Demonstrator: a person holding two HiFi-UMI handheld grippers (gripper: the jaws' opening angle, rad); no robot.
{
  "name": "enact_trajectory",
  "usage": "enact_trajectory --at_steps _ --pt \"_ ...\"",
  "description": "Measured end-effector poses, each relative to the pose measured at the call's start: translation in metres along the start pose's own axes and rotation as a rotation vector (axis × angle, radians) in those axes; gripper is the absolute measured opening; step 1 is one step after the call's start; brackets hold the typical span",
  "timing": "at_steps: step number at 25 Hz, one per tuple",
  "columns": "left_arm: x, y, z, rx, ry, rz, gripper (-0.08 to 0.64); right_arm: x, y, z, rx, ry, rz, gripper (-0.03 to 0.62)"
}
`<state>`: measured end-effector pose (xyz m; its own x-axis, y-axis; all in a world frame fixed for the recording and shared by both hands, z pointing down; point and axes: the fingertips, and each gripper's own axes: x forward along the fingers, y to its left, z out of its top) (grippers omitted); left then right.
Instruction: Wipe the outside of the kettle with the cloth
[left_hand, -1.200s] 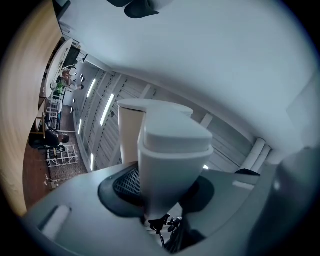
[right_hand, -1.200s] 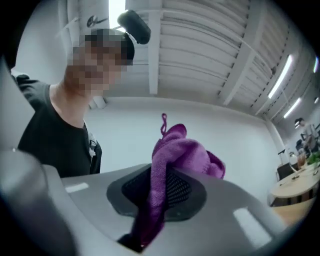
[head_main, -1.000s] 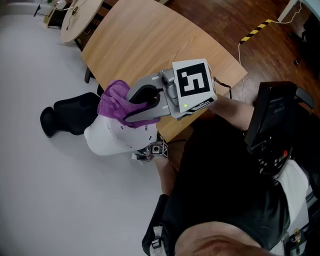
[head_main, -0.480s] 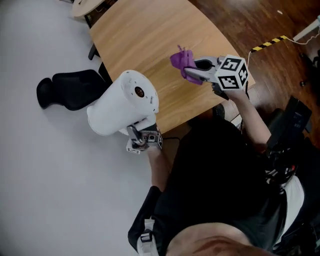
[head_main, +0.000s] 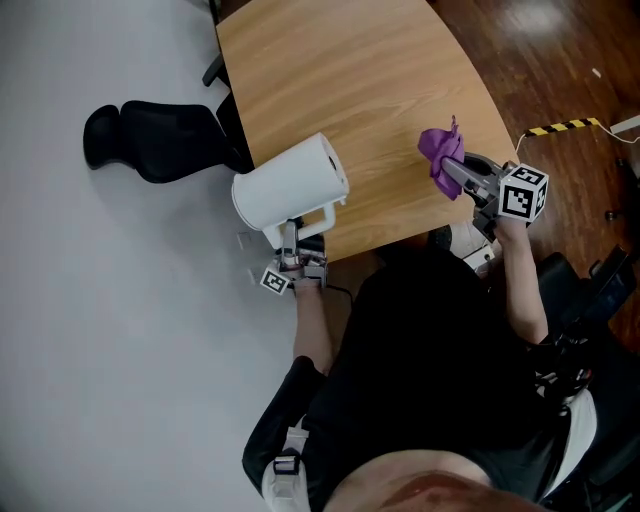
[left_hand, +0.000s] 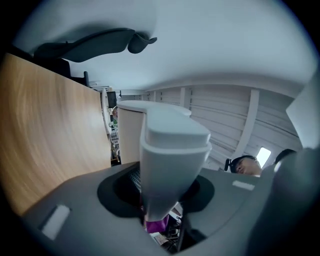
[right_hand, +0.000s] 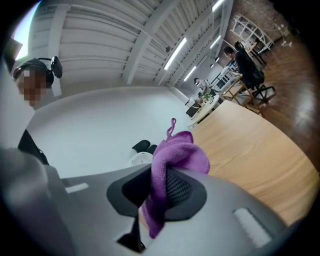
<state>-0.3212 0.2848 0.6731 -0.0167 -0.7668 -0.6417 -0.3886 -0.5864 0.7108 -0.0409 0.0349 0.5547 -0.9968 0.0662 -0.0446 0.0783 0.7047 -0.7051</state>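
Note:
The white kettle (head_main: 288, 188) is held on its side over the near left edge of the wooden table (head_main: 340, 80). My left gripper (head_main: 291, 238) is shut on the kettle's handle (left_hand: 169, 165), which fills the gap between its jaws; the kettle's body (left_hand: 131, 131) lies beyond. Off to the right, my right gripper (head_main: 457, 173) is shut on the purple cloth (head_main: 439, 153), well apart from the kettle. In the right gripper view the cloth (right_hand: 172, 157) bunches up out of the jaws of the right gripper (right_hand: 159, 196), and the kettle (right_hand: 141, 158) shows small and far.
A black chair (head_main: 160, 140) stands on the pale floor at the table's left edge. Dark wooden floor with a yellow-black striped strip (head_main: 565, 127) lies to the right. The person's black-clad body (head_main: 440, 370) fills the lower frame.
The cloth was on the kettle a second ago. My right gripper has since carried it off to the right, and the kettle's base has swung toward the table.

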Motion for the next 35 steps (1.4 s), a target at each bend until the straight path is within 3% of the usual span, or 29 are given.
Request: enact_trajectory --at_steps 6,12,15,17,18,22,27,30,31,35 --pt "0.009 0.043 0.006 0.09 0.095 0.15 0.067 -0.002 0.013 0.011 0.035 -0.001 -0.02 0.055" --pt "0.049 0.066 0.021 0.198 0.26 0.224 0.066 -0.003 0.026 0.018 0.05 -0.024 -0.062 0.055" --pt "0.063 0.085 0.028 0.287 0.394 0.321 0.066 -0.002 0.029 0.02 0.064 -0.037 -0.083 0.057" --pt "0.062 0.109 0.029 0.406 0.534 0.43 0.064 -0.003 0.03 0.021 0.077 -0.044 -0.098 0.055" --pt "0.068 0.114 0.026 0.464 0.605 0.446 0.064 -0.003 0.03 0.021 0.083 -0.046 -0.103 0.055" --pt "0.114 0.095 -0.003 0.652 0.841 0.37 0.061 0.001 0.034 0.023 0.097 -0.041 -0.112 0.055" --pt "0.155 0.065 -0.075 0.877 1.13 0.252 0.068 -0.003 0.037 0.024 0.118 -0.01 -0.094 0.057" --pt "0.159 0.064 -0.08 0.959 1.114 0.321 0.093 0.014 0.035 0.008 0.139 0.044 -0.081 0.055" --pt "0.15 0.068 -0.071 0.986 1.089 0.357 0.117 0.03 0.031 -0.009 0.145 0.076 -0.086 0.055" --pt "0.098 0.094 -0.019 1.069 1.026 0.464 0.08 0.123 0.009 -0.095 0.205 0.174 -0.122 0.055"
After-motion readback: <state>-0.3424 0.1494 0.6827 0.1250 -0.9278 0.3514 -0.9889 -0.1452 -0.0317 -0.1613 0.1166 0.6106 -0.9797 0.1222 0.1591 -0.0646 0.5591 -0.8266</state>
